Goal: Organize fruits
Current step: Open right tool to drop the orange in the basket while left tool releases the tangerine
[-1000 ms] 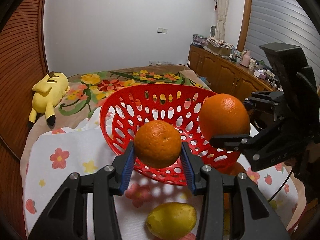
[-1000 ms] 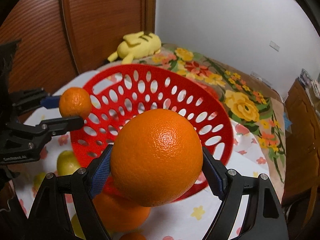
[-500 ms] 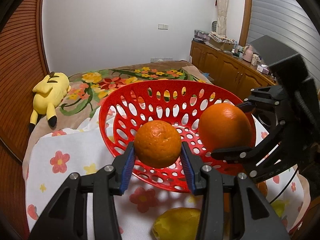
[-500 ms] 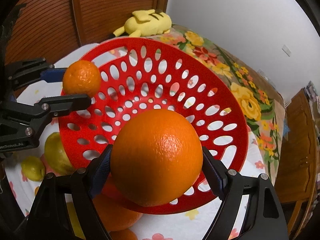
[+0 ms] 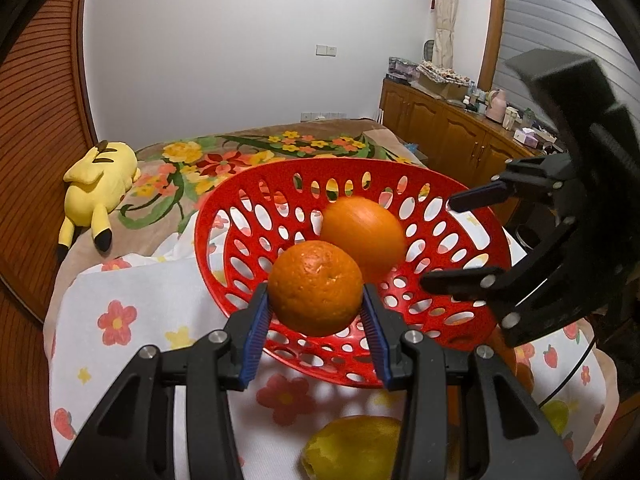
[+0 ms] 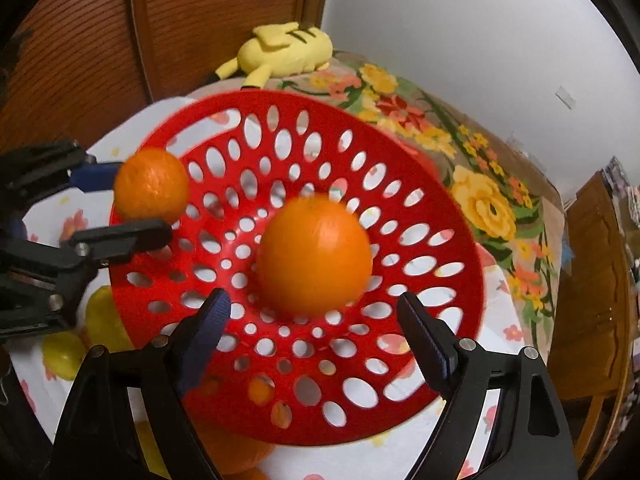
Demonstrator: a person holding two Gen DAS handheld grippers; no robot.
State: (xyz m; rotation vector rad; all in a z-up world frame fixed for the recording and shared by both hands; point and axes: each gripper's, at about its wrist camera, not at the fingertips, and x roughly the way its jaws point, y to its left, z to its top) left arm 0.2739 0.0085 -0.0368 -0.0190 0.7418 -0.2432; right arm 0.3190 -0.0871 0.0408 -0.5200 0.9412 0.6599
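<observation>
A red perforated basket (image 5: 472, 216) (image 6: 452, 240) sits on a floral cloth. My left gripper (image 5: 316, 312) is shut on a small orange (image 5: 315, 287), held over the basket's near rim; it also shows in the right wrist view (image 6: 151, 189). My right gripper (image 6: 312, 320) (image 5: 460, 240) is open above the basket. A large orange (image 6: 314, 254) (image 5: 362, 236) lies blurred inside the basket, free of the right fingers.
A yellow lemon (image 5: 354, 446) lies on the cloth below my left gripper. More lemons (image 6: 64, 352) and oranges (image 6: 240, 452) lie beside and under the basket's edge. A yellow plush toy (image 5: 98, 178) lies on the bed. Wooden cabinets (image 5: 452, 136) stand to the right.
My right gripper has opened and let go of the large orange, which has dropped into the basket. My left gripper has moved in over the rim, still holding the small orange.
</observation>
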